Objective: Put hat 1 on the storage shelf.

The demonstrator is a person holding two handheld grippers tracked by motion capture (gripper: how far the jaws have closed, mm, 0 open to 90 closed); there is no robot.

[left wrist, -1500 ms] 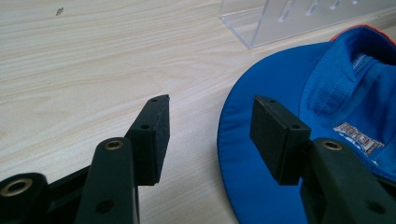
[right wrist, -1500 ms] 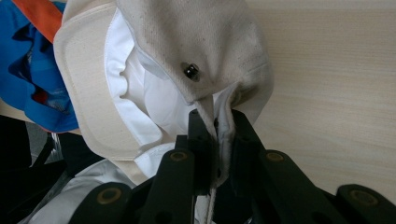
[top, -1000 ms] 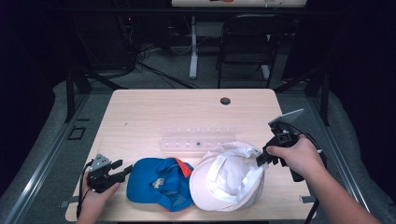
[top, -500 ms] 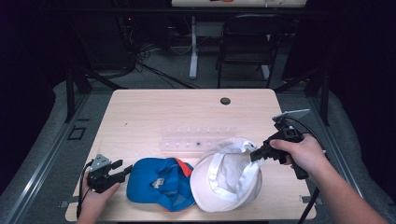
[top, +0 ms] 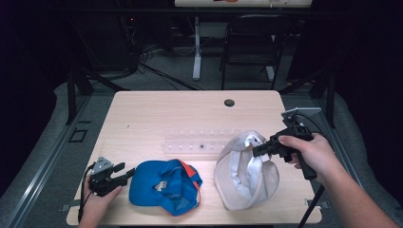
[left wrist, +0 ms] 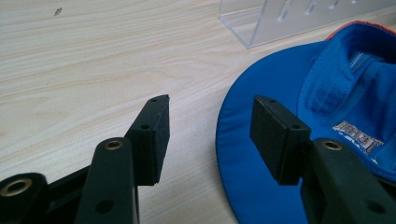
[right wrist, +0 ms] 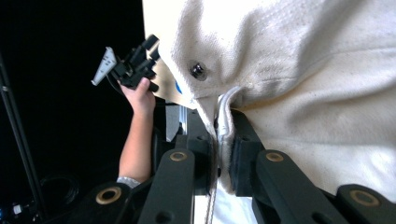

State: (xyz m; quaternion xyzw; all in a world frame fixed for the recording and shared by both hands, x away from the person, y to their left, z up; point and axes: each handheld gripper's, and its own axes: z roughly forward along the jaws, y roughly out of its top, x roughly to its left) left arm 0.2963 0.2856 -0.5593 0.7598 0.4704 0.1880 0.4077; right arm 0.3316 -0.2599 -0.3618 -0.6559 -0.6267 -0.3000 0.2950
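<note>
Pinching the white cap (top: 247,173) edge, right gripper (top: 259,150) fingers half-buried in cloth; left gripper (top: 124,175) fingers apart.

A small woven label sits inside the blue cap (left wrist: 345,93), near the right edge of the left gripper view; its lettering is too blurred to read.

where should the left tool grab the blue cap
Probably by the flat brim edge of the blue cap, coming in level from the cap's left. The left tool already faces it with jaws open, and the thin stiff brim fits between them; the crown is soft and bulky.
</note>
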